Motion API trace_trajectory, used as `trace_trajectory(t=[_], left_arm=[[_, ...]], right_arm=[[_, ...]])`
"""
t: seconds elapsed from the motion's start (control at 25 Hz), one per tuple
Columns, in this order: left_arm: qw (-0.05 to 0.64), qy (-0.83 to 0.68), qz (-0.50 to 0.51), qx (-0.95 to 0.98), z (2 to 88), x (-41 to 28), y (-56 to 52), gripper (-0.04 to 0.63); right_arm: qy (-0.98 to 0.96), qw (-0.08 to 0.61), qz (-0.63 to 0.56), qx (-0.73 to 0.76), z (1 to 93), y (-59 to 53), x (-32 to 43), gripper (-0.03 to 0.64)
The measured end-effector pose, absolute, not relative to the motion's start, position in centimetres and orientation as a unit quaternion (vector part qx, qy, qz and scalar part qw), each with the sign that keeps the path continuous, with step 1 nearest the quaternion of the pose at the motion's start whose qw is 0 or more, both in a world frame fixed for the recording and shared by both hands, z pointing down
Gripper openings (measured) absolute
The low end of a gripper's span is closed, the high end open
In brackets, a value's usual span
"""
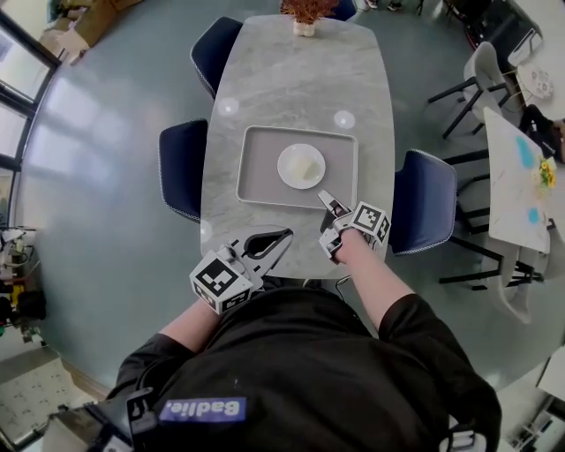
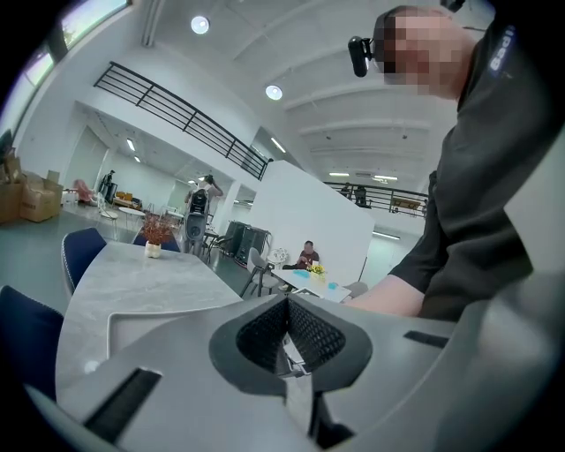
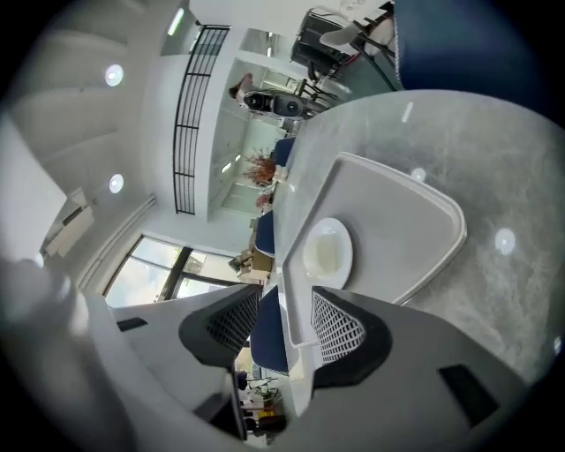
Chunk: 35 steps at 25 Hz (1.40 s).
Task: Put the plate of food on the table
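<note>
A grey tray [image 1: 260,168] lies on the marble table [image 1: 300,79], and a white plate [image 1: 301,166] with pale food rests in the tray. My right gripper [image 1: 324,216] hovers just above the tray's near right corner, open, with nothing between its pads. In the right gripper view the plate [image 3: 327,252] and tray [image 3: 397,212] lie ahead of that gripper [image 3: 284,305]. Over the table's near edge, left of the tray's near side, my left gripper [image 1: 288,235] is shut and empty. In the left gripper view, the left gripper [image 2: 287,300] shows its pads meeting, with the tray [image 2: 141,322] beyond.
Blue chairs stand at the table's left [image 1: 181,168], right [image 1: 424,203] and far left [image 1: 216,48]. A vase of dried flowers [image 1: 305,13] sits at the far end. Another table with chairs [image 1: 521,177] stands to the right.
</note>
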<state>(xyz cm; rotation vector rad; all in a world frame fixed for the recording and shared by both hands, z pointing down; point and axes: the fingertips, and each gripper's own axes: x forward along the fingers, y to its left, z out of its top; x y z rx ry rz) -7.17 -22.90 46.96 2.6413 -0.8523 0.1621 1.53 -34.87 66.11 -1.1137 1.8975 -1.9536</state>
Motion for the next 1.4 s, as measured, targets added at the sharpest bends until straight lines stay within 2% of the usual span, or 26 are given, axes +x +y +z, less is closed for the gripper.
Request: trace_trajectory(t=[0.4, 0.56, 0.8, 1.0, 1.4], left_arm=[[0.186, -0.299, 0.049, 0.935, 46.5, -5.2, -21.2, 0.006], [0.186, -0.298, 0.045, 0.935, 46.4, -4.5, -20.9, 0.006], [0.186, -0.283, 0.044, 0.940, 46.1, -3.0, -20.1, 0.006], [0.185, -0.272, 0.049, 0.943, 46.1, -1.9, -19.9, 0.006], [0.180, -0.253, 0.057, 0.949, 46.0, -0.6, -19.2, 0.005]], right_arm=[[0.801, 0.030, -0.516, -0.303, 58.3, -28.7, 1.9, 0.189], [0.859, -0.013, -0.435, -0.272, 56.0, -26.4, 1.7, 0.166], [0.920, -0.064, -0.297, -0.248, 52.2, -23.7, 1.1, 0.071], [0.938, -0.073, -0.223, -0.256, 50.4, -22.8, 1.5, 0.012], [0.947, -0.070, -0.183, -0.254, 49.4, -20.8, 1.6, 0.011]])
